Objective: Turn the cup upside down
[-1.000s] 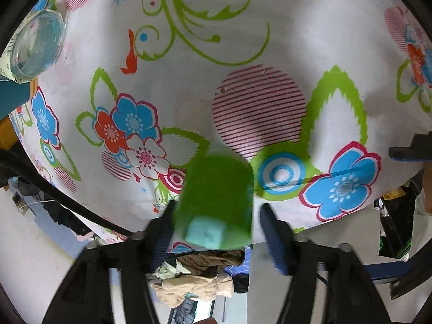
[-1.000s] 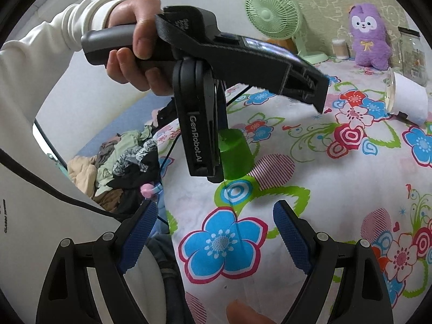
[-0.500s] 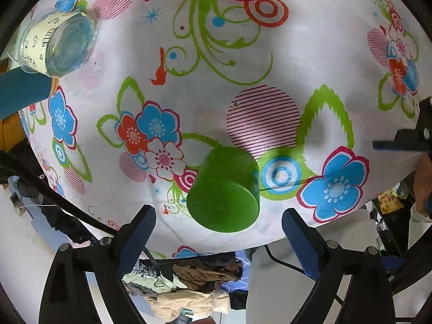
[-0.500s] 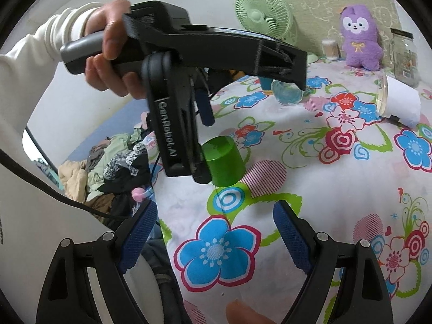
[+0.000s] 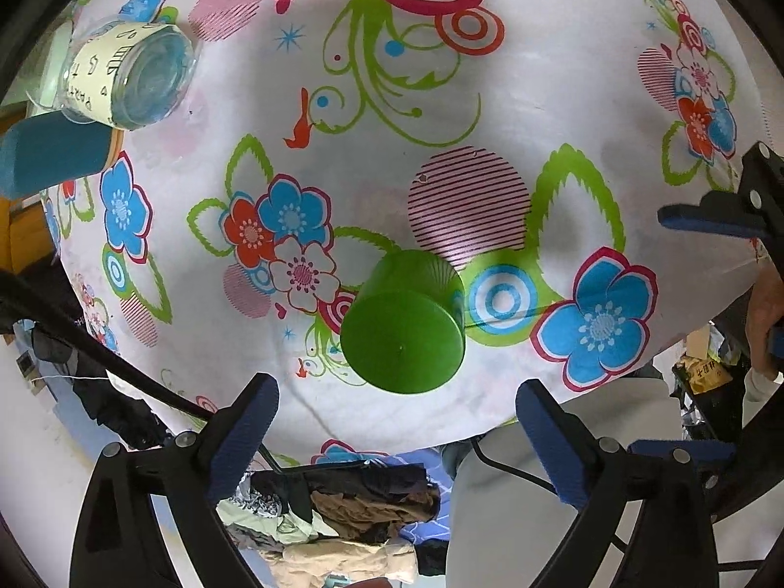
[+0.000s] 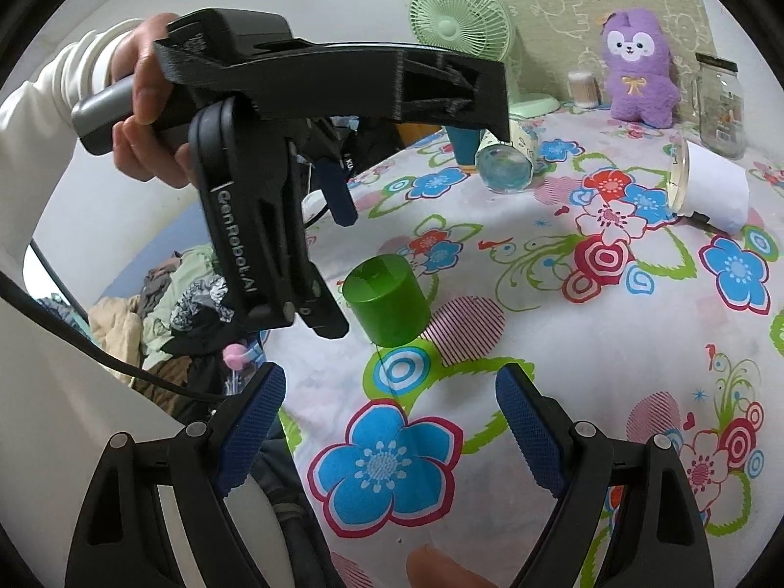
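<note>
A green plastic cup (image 5: 403,343) stands upside down on the flowered tablecloth (image 5: 392,122), its flat base up, near the table's edge. It also shows in the right wrist view (image 6: 387,306). My left gripper (image 5: 397,436) is open and empty, held above the cup and apart from it; its body (image 6: 274,225) hangs over the cup's left side. My right gripper (image 6: 389,421) is open and empty, low over the cloth, short of the cup.
A glass jar (image 5: 130,78) lies on its side beside a teal cup (image 5: 54,154). A white paper cup (image 6: 710,186) lies on its side, with a glass jar (image 6: 718,103), a purple plush (image 6: 637,68) and a green fan (image 6: 460,14) at the back. Clothes (image 6: 166,304) lie below the table edge.
My left gripper opened, let go of the green cup and lifted away. The cup now stands alone, upside down. The right gripper stayed put.
</note>
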